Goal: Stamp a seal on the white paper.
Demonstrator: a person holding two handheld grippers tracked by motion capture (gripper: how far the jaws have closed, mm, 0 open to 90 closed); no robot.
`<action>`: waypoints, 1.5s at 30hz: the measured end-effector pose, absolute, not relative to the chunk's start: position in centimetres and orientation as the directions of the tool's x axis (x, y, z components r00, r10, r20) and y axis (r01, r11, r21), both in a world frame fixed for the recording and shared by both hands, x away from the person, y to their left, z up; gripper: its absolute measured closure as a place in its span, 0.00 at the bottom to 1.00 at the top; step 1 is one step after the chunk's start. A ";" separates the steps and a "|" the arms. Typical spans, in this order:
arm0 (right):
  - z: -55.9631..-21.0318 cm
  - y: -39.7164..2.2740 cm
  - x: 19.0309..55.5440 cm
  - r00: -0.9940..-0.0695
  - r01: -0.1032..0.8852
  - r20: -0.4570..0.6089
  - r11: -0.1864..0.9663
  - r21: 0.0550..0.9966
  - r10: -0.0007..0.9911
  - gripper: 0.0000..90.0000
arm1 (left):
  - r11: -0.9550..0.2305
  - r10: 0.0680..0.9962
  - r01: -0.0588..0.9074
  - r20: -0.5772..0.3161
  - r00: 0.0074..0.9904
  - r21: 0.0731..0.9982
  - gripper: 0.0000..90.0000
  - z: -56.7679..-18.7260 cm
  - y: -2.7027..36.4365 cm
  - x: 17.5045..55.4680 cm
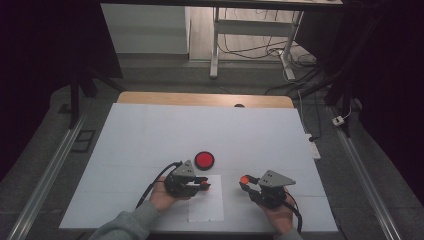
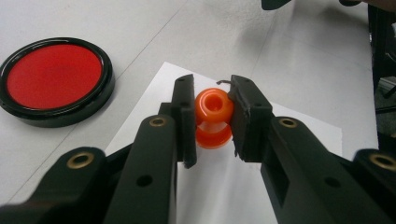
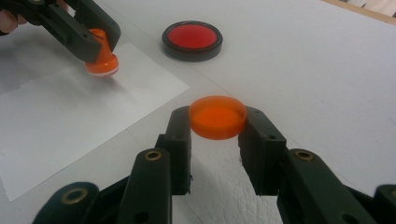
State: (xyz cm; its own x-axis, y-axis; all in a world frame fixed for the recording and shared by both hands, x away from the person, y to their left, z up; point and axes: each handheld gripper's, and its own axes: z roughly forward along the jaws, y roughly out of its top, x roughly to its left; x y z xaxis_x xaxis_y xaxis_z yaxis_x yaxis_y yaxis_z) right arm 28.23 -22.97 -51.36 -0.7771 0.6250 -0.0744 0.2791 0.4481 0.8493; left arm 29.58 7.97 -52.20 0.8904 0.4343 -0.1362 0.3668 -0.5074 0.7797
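My left gripper (image 1: 202, 184) is shut on a small orange stamp (image 2: 213, 116) with a knob-shaped handle, gripped by its waist. It holds the stamp upright over a white sheet of paper (image 1: 206, 202). In the right gripper view the stamp (image 3: 102, 60) has its pale base down at the sheet (image 3: 70, 116); I cannot tell whether they touch. My right gripper (image 1: 245, 179) is shut on a flat round orange cap (image 3: 217, 116), held level a little above the table, to the right of the sheet.
A round black case with a red ink pad (image 1: 204, 160) lies open on the white table (image 1: 150, 135), just beyond the sheet and between the two grippers. The pad (image 2: 53, 77) sits to the left of my left jaws. The table's wooden far edge (image 1: 205, 98) borders the floor.
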 end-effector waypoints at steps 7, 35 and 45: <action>-51.4 -23.0 28.2 -0.777 0.279 -0.074 0.448 0.849 0.625 0.72 | -0.520 0.437 0.366 -0.128 0.890 0.772 0.80 -52.5 7.8 29.6; -51.4 -22.9 28.2 -0.779 0.279 -0.072 0.447 0.850 0.623 0.71 | -0.558 0.441 0.343 -0.079 0.894 0.756 0.80 -53.3 7.4 29.3; -51.3 -22.8 28.1 -0.777 0.282 -0.072 0.448 0.848 0.625 0.71 | -0.554 0.454 0.320 -0.043 0.890 0.768 0.81 -53.6 7.3 28.8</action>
